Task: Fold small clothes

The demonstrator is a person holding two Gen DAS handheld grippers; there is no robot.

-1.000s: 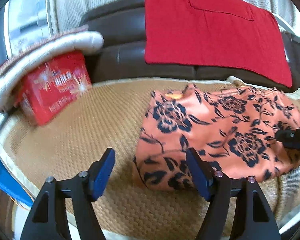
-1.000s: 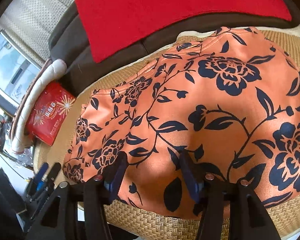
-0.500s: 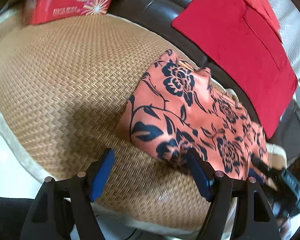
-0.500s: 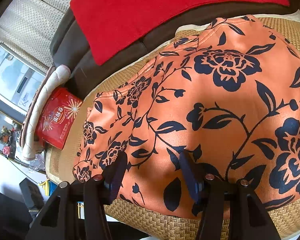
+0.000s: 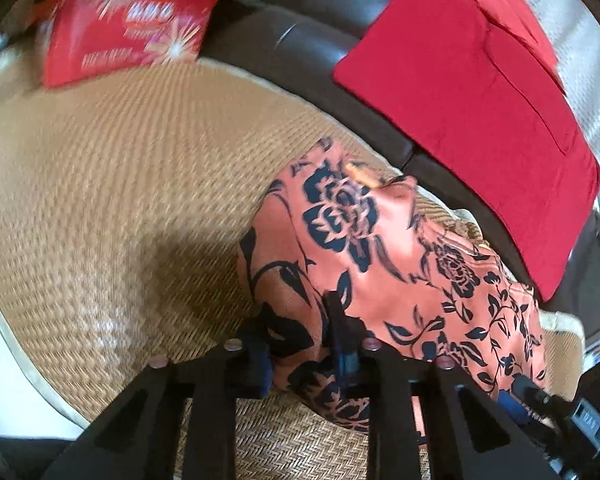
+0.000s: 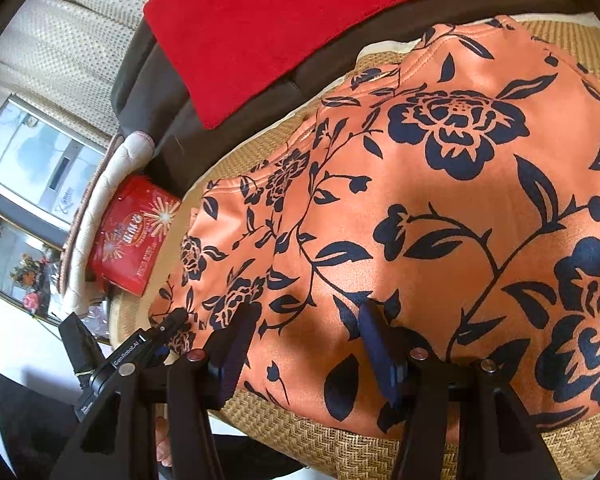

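black claws (image 5: 302, 344), blue pads (image 6: 374, 340), silver screws

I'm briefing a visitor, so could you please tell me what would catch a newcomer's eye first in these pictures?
First the orange garment with dark blue flowers, spread on the woven mat. The left tool has just been closing and pinches its near corner, while the right tool straddles a raised fold of its near edge. Behind, a red cloth drapes the dark sofa back, and a red box sits at the mat's far left.
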